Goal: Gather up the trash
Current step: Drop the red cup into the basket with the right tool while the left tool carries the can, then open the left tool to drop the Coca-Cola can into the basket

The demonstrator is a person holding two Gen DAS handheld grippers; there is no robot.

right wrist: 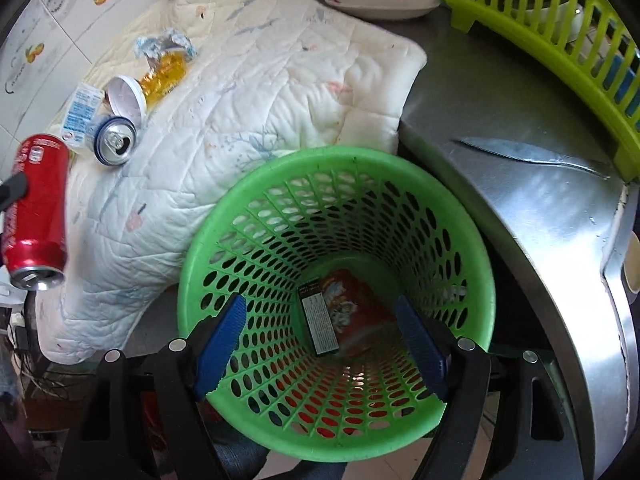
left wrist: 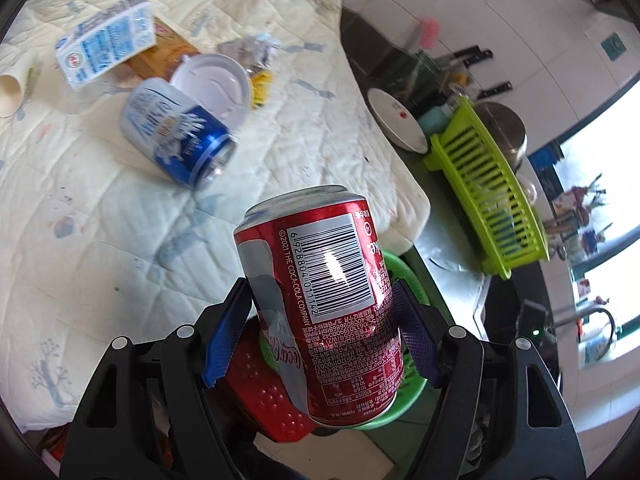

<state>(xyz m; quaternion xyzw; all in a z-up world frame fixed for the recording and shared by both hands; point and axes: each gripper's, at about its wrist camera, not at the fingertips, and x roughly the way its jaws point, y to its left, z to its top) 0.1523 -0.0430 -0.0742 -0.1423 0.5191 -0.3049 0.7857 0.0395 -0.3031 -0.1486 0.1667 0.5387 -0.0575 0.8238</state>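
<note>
Left wrist view: the left tool (left wrist: 322, 326) has its blue pads clamped on a red cola can (left wrist: 320, 300), held past the quilt-covered tabletop (left wrist: 100, 220) edge, while a blue can (left wrist: 178, 138) and milk carton (left wrist: 106, 46) lie mid-tabletop. Right wrist view: the right tool (right wrist: 320, 344) hangs open and empty over the green basket (right wrist: 472, 232), where an orange wrapper (right wrist: 352, 312) sits at the bottom.

basket (right wrist: 472, 216) mouth open; quilt (right wrist: 280, 92) edge, dish rack (right wrist: 560, 40) flank it.

The red can (left wrist: 320, 300) hides most of the green basket (left wrist: 404, 280) (paper cup (left wrist: 10, 94) apparently cut off at the edge).
</note>
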